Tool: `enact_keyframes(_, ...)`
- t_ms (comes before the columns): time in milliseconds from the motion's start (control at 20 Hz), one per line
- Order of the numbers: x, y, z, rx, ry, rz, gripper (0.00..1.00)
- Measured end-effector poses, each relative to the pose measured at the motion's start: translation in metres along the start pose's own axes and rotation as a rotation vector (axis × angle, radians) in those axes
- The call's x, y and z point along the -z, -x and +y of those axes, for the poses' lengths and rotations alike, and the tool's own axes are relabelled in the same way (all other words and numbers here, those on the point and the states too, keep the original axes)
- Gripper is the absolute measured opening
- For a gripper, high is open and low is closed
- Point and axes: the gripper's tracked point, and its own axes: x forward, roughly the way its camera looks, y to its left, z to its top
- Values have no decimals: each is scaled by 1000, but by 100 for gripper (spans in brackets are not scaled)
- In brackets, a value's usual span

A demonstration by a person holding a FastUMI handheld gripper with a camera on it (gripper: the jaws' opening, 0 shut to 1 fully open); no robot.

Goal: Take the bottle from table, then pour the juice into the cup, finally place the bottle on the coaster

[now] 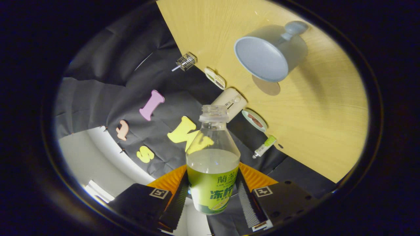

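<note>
**Bottle gripped, cup off to the upper right**

My tool [212, 193] is clamped on the clear plastic bottle with the green label [212, 164], both fingers pressing its lower body at the bottom centre of the frame. The bottle's base is cut off behind my fingers; its neck is uncapped, with pale juice up to the shoulder. The light grey-blue mug [267, 54] sits at upper right on the pale wooden worktop [328, 108]. Small objects along the worktop's edge are too small to identify.
</note>
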Motion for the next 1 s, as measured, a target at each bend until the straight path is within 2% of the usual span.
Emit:
enact_keyframes(300, -6, 0, 5, -21, -13, -4, 79)
enact_keyframes(600, -12, 8, -6, 6, 61, -40, 78)
enact_keyframes(700, -15, 10, -12, 24, 142, -49, 79)
enact_keyframes(850, -25, 13, -29, 125, 326, -77, 79)
enact_keyframes(1000, -26, 16, -32, 169, 482, -57, 79)
